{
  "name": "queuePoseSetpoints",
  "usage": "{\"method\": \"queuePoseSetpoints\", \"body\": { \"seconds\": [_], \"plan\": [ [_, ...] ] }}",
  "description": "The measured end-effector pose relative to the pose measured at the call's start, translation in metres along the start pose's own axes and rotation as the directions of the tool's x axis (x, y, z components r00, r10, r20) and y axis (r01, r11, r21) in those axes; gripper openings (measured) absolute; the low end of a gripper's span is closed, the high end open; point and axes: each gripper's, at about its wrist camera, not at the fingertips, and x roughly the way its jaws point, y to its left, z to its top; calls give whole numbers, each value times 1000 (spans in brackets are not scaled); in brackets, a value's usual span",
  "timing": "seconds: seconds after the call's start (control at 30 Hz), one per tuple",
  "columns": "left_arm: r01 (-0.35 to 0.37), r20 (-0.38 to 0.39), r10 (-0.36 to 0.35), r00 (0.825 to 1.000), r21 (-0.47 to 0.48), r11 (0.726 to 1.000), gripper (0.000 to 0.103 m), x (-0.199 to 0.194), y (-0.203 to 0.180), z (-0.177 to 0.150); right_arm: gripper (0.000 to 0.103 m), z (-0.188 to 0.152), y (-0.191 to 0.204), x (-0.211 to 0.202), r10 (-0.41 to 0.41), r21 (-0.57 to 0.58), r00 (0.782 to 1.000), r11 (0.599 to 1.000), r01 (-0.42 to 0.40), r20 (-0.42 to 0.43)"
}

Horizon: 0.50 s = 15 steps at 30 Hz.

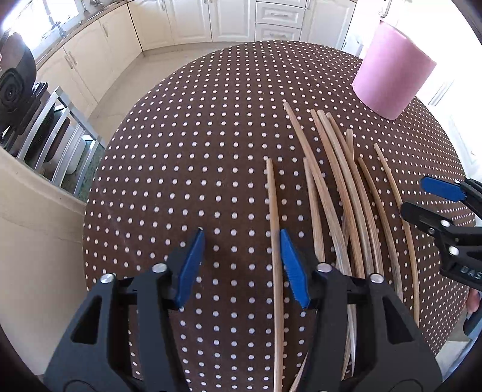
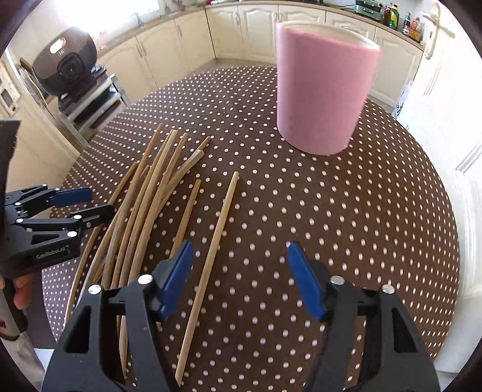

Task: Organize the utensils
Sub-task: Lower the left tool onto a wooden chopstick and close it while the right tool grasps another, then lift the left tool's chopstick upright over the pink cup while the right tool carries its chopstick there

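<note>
Two grippers hover with jaws apart, gripping nothing. Left gripper [image 1: 241,265] straddles the leftmost chopstick [image 1: 275,241]; the loose chopstick pile [image 1: 346,196] lies right of it, the right gripper [image 2: 238,277] over another stray stick [image 2: 211,256], pink holder [image 2: 322,90] far right. Closing off-centre could roll sticks away.

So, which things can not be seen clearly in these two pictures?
- Inside of the pink cup: hidden by its own wall in both views.
- Near ends of the chopsticks: covered by the left gripper in the left view and the right gripper in the right view.
- Exact chopstick count: they overlap.
- Bottles on the counter: too small, right view.
</note>
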Motion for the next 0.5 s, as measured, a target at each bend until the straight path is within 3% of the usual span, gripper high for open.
{"method": "queuePoseSetpoints", "body": {
  "seconds": [0.13,0.2,0.23,0.33,0.5],
  "plan": [
    [7,12,-7,1000,2,1000,30,1,0,-3,36,9,11,8,-49,-58,999,997,49,-7],
    [12,15,-12,1000,15,1000,24,1,-8,1,14,12,10,7,-37,-55,999,998,37,-5],
    [19,17,-20,1000,14,1000,18,0,-9,2,9,12,10,7,-33,-49,999,998,32,-4],
    [27,24,-27,999,-8,1000,7,1,-8,0,5,12,5,8,-4,-20,1000,1000,4,4],
    [53,47,-52,998,-35,998,6,-6,-8,-6,4,-1,-6,-5,34,18,999,999,-35,34]
  ]
}}
